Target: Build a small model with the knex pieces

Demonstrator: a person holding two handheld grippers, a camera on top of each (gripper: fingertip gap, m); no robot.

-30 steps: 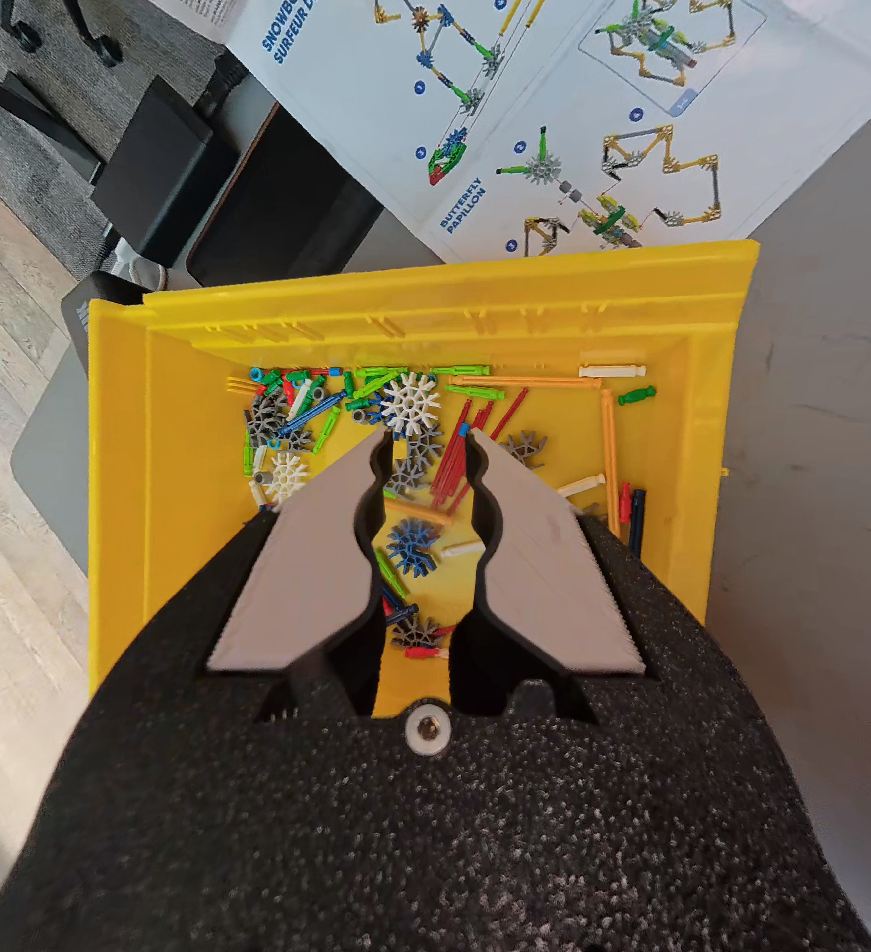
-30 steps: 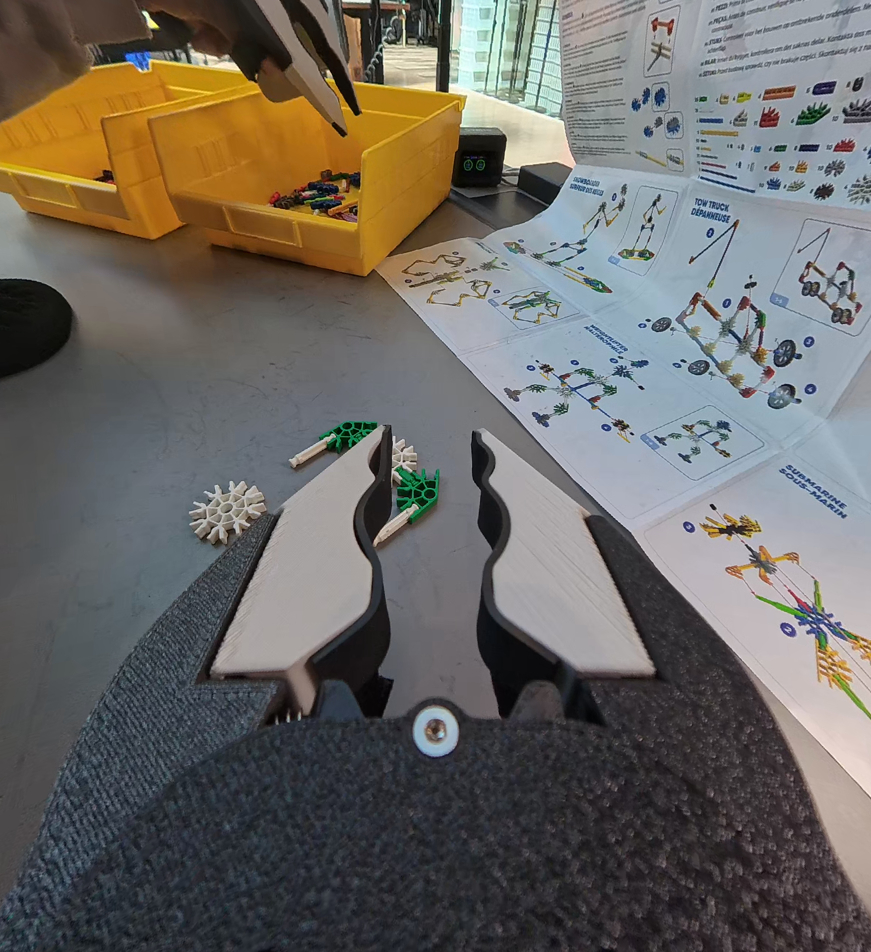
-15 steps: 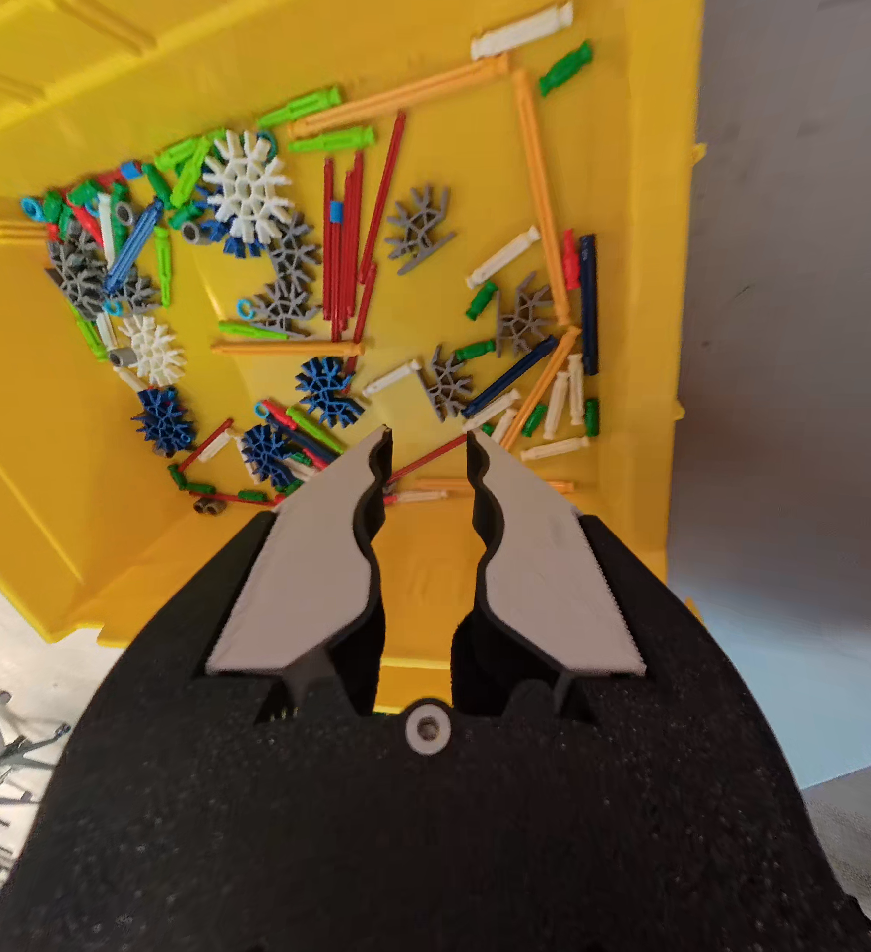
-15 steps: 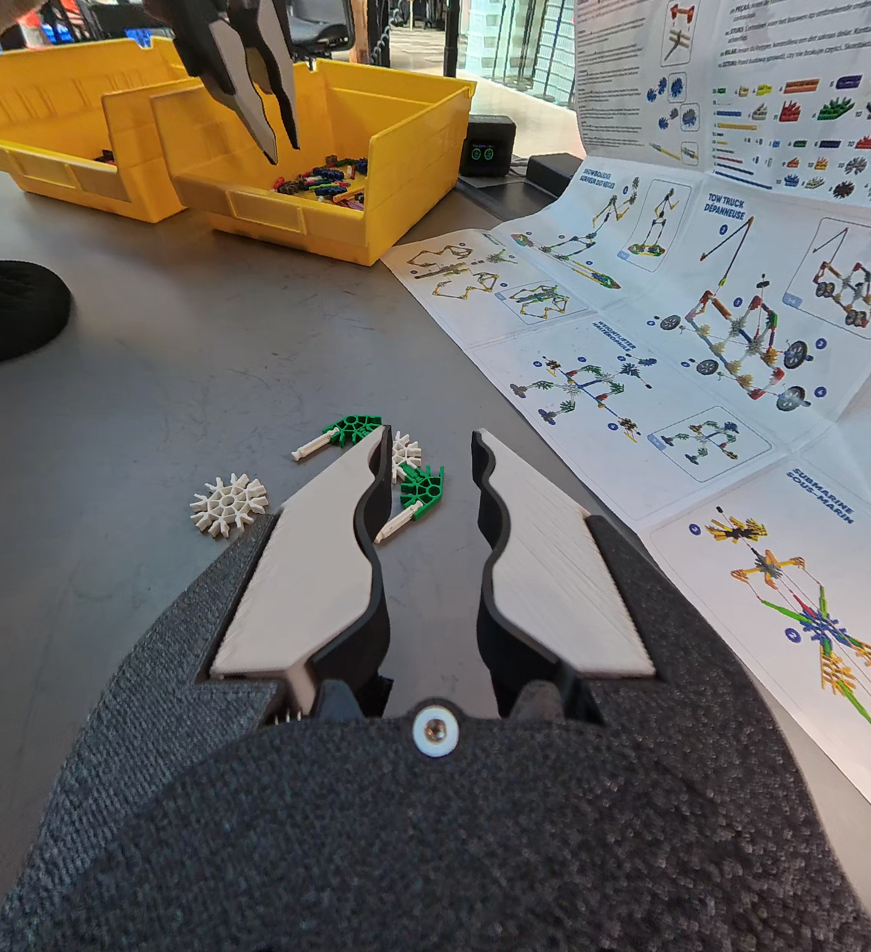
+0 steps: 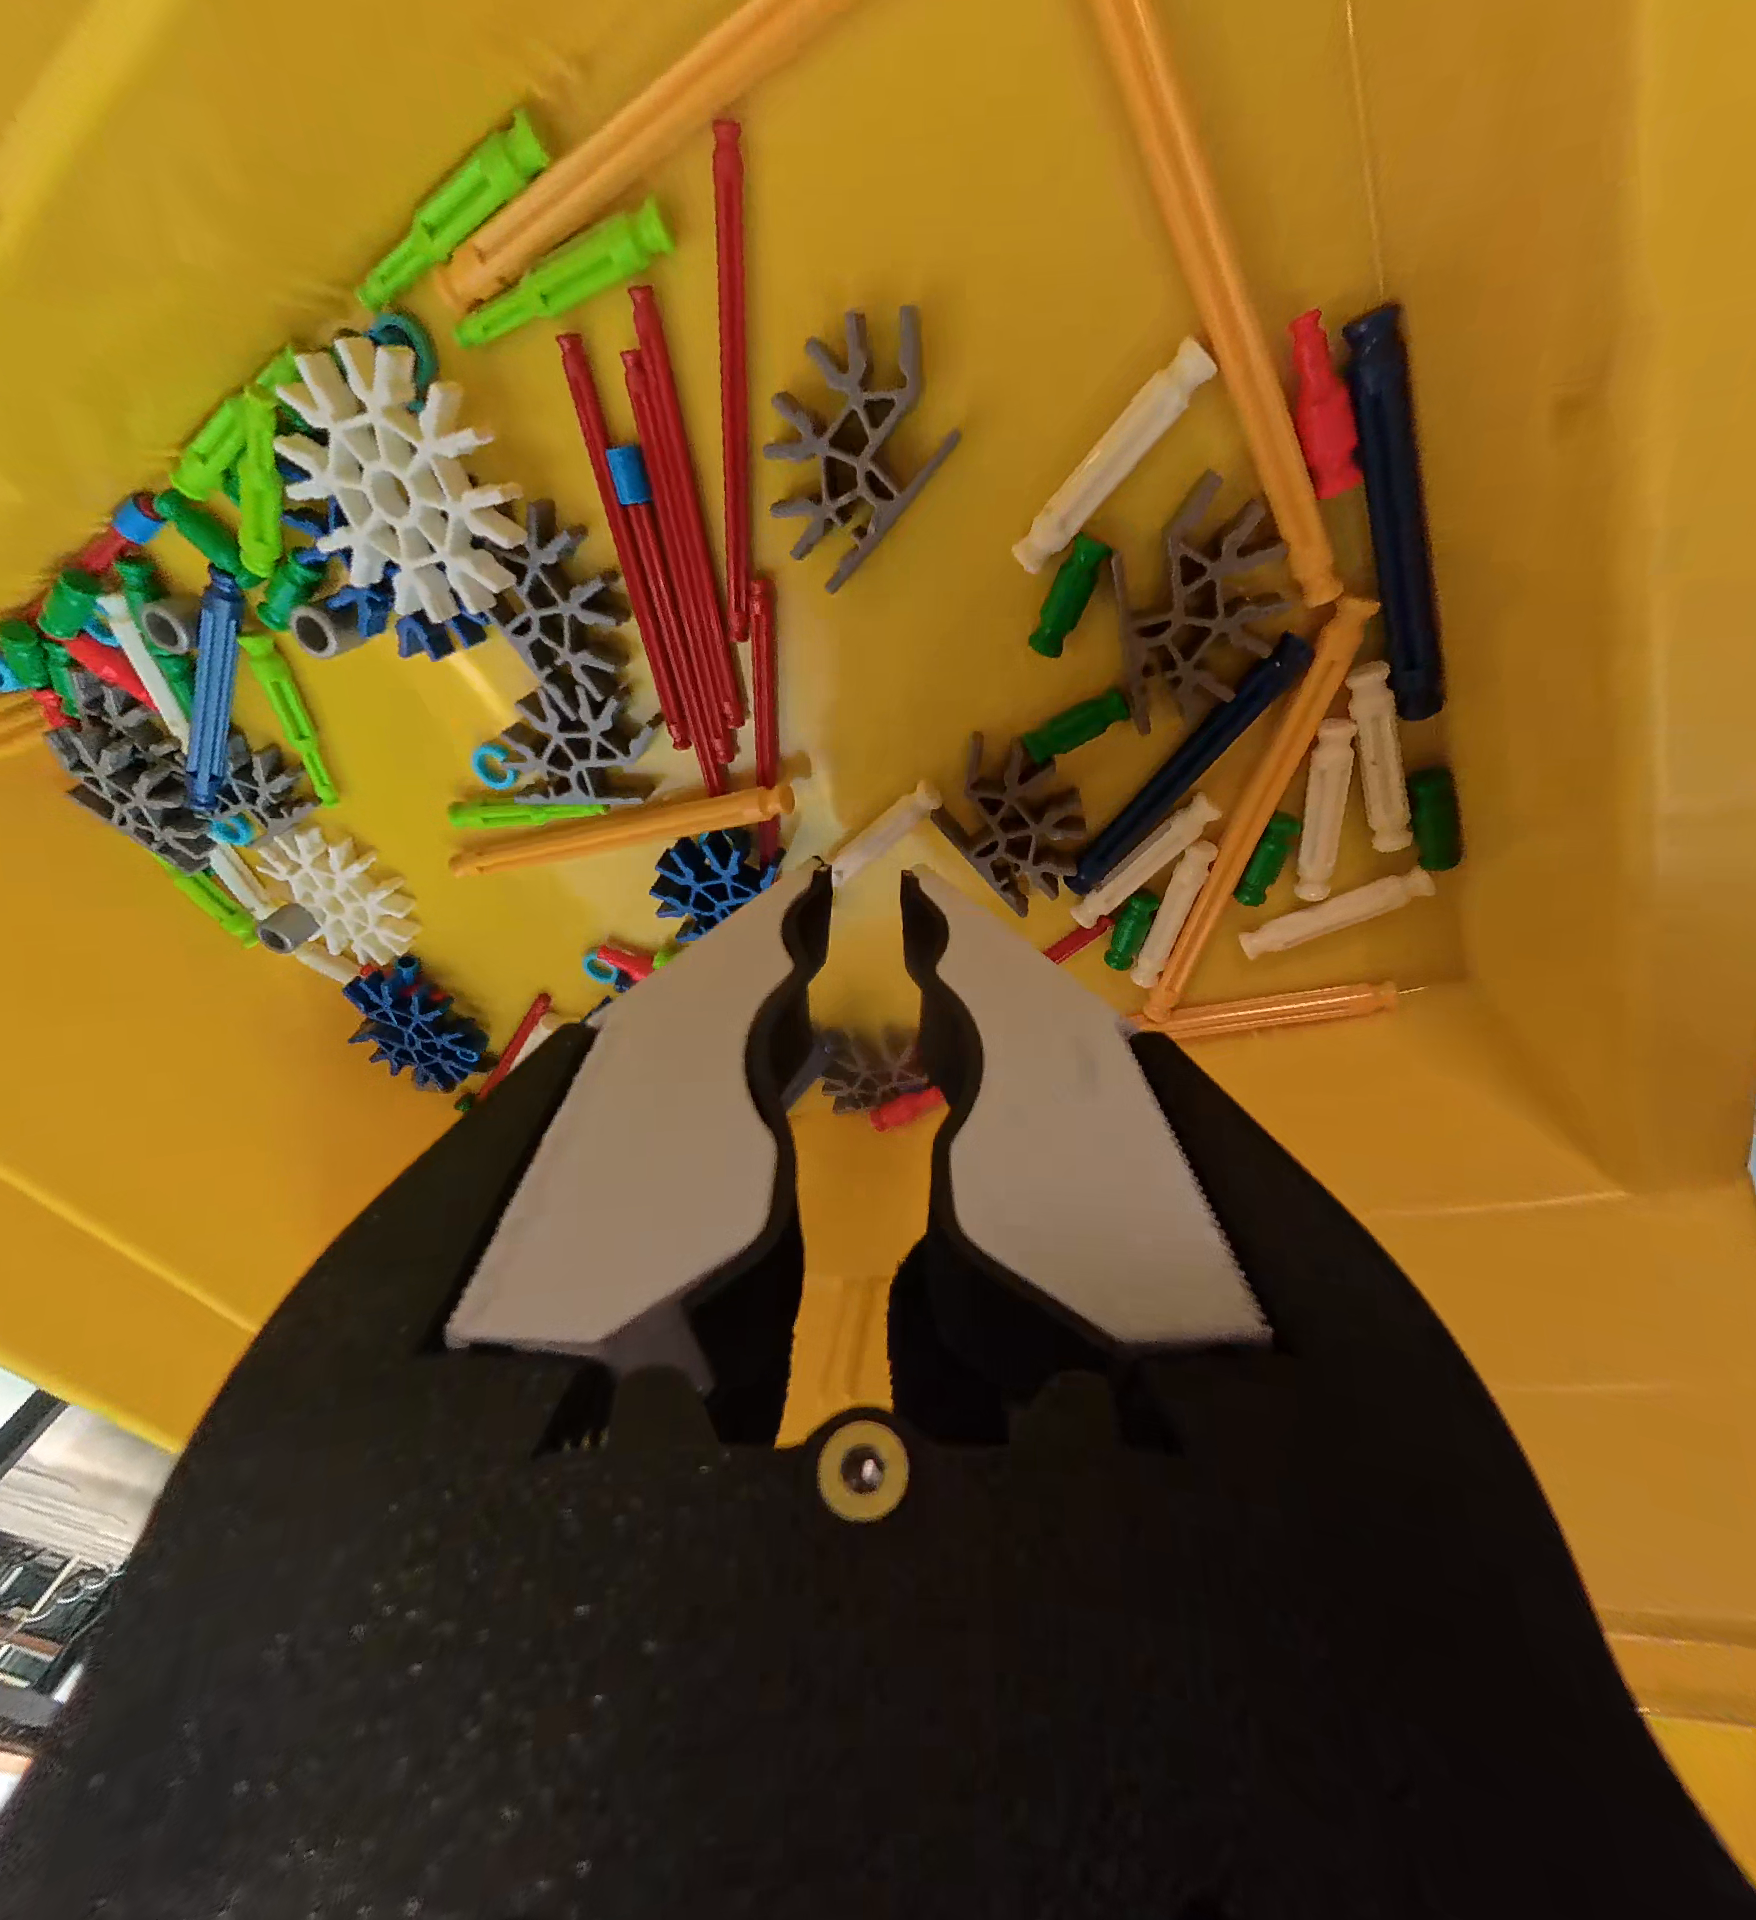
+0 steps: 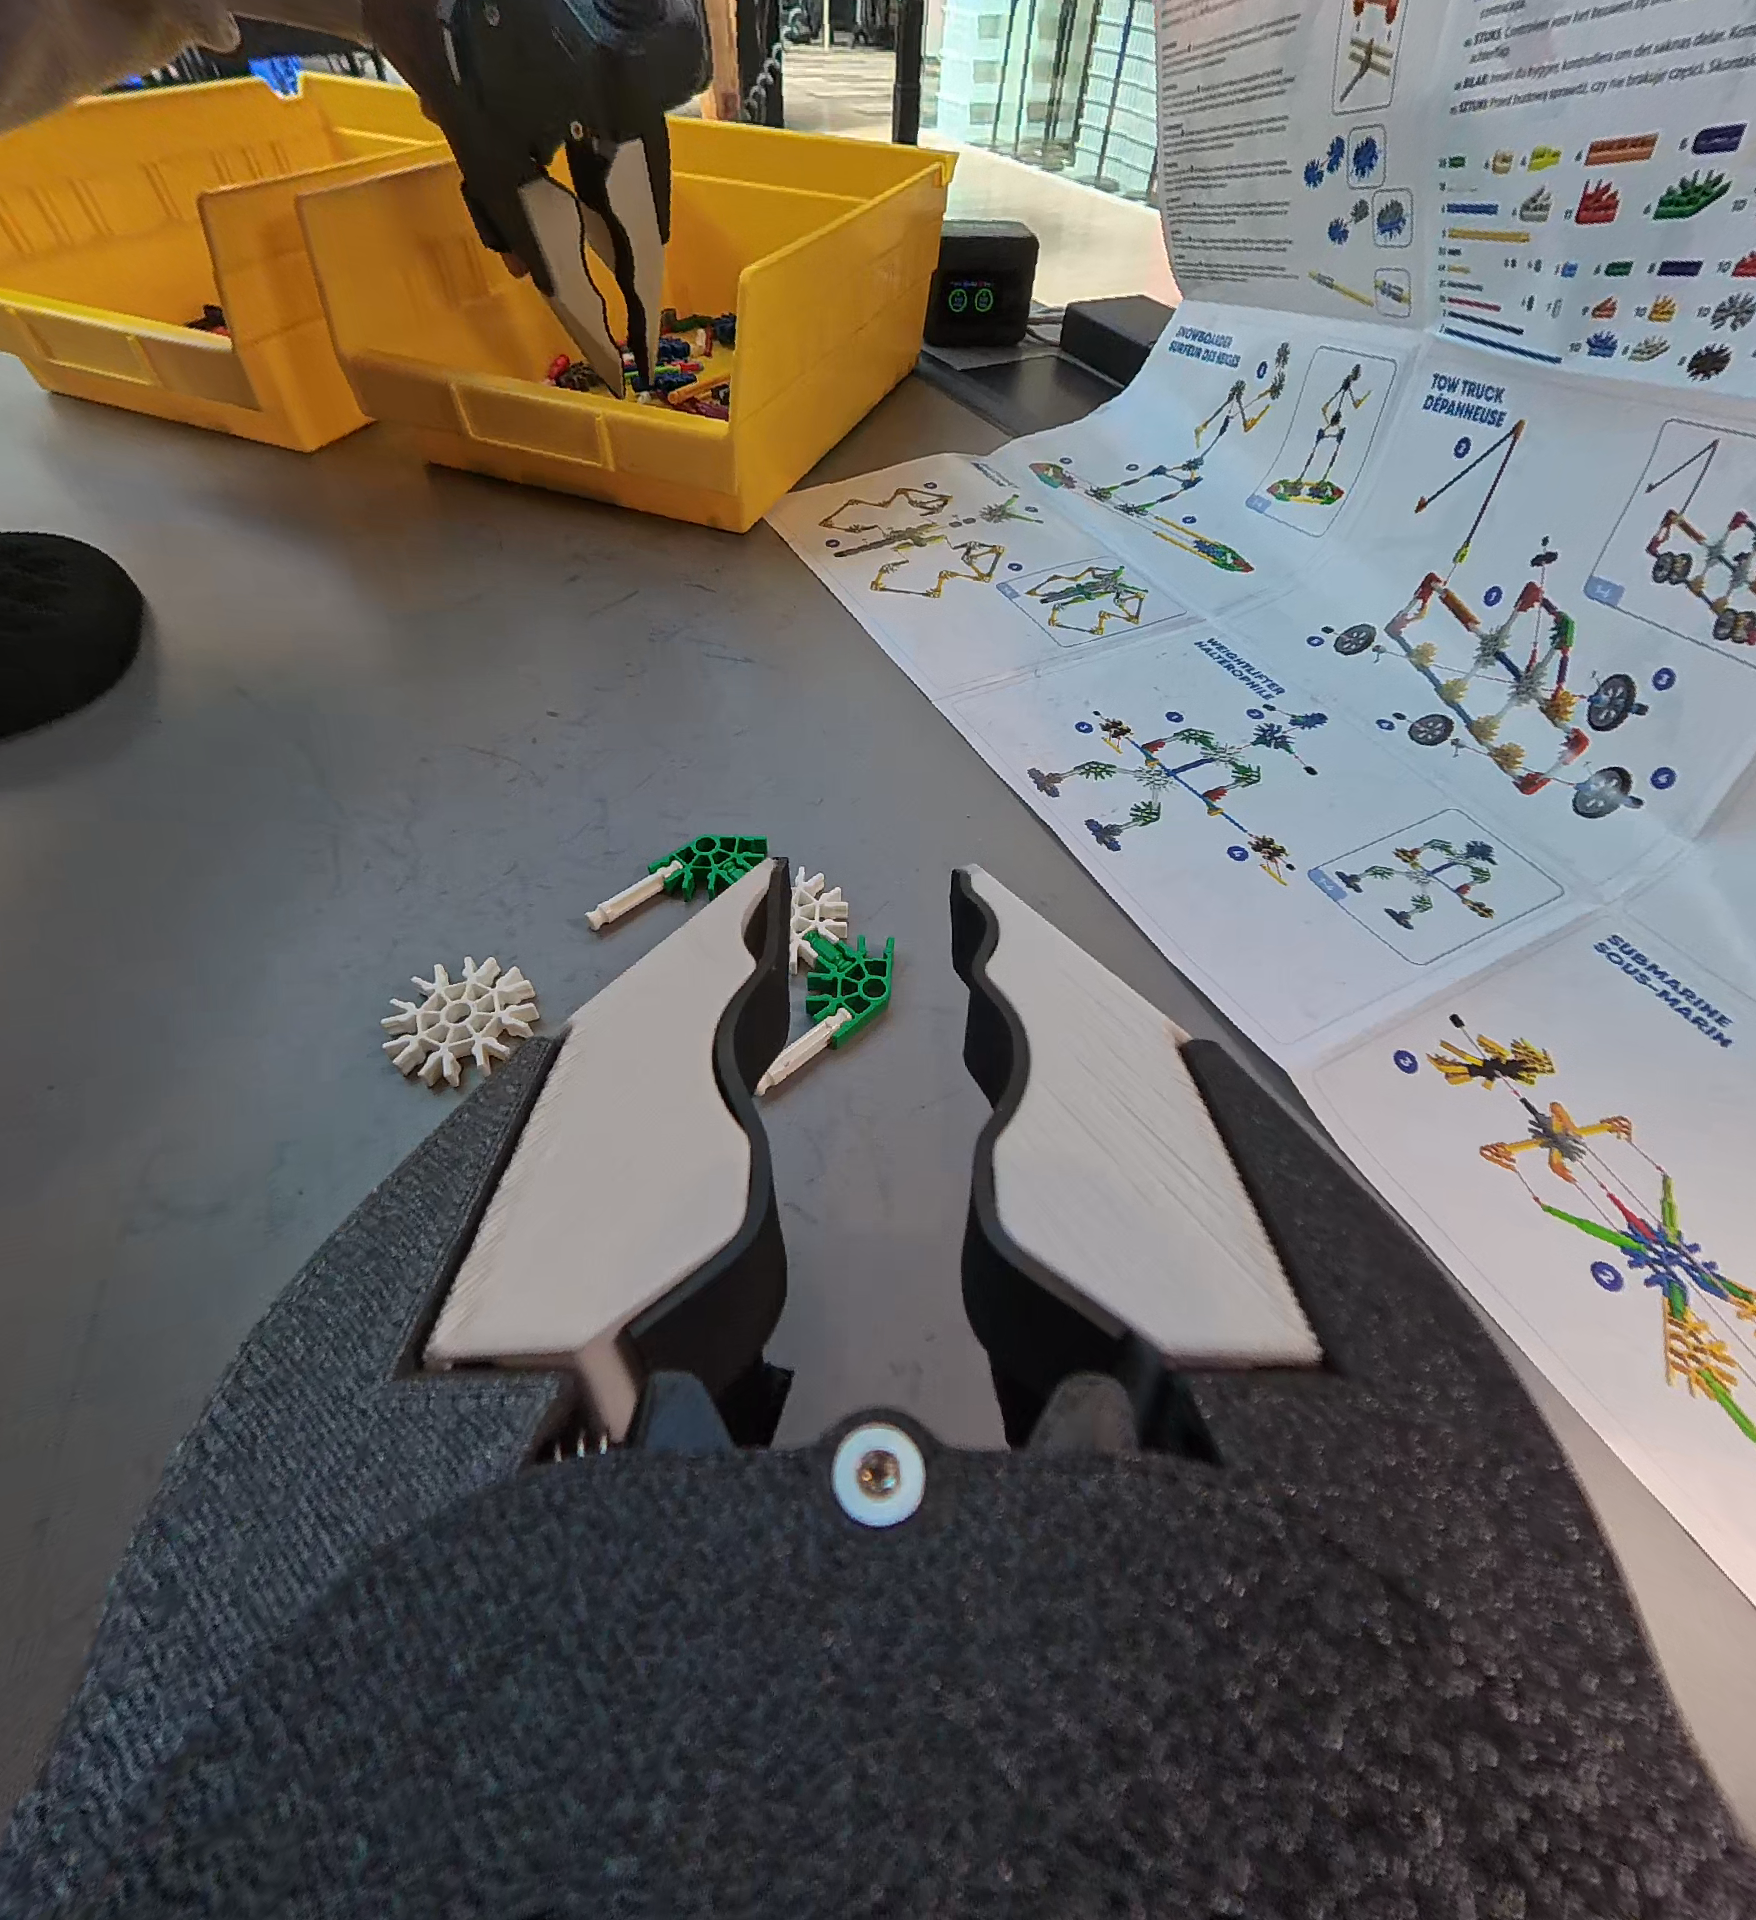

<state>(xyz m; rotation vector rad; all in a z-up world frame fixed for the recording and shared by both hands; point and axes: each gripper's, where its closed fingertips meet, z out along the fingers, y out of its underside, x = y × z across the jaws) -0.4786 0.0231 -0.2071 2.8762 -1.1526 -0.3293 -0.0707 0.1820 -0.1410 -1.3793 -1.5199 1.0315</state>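
Observation:
My left gripper (image 5: 866, 883) is down inside a yellow bin (image 5: 1539, 935), jaws open by a narrow gap with nothing between them. A short white rod (image 5: 889, 826) lies just past its tips, between a blue connector (image 5: 713, 883) and a grey connector (image 5: 1019, 831). The right wrist view shows the left gripper (image 6: 630, 348) with its tips among the bin's (image 6: 832, 312) pieces. My right gripper (image 6: 869, 873) is open and empty, low over the grey table (image 6: 334, 727). A green connector with a white rod (image 6: 848, 987) lies between its fingers.
On the table lie a second green connector with a rod (image 6: 713, 862), a small white connector (image 6: 817, 904) and a white snowflake connector (image 6: 458, 1018). An instruction sheet (image 6: 1373, 623) covers the right. A second yellow bin (image 6: 126, 312), a black pad (image 6: 12, 634) and a black device (image 6: 978, 281) stand farther off. The grippers' ends are close to 45 cm from one another.
My left gripper has gone down into the bin towards the short white rod, and its jaws have narrowed. My right gripper has stayed still.

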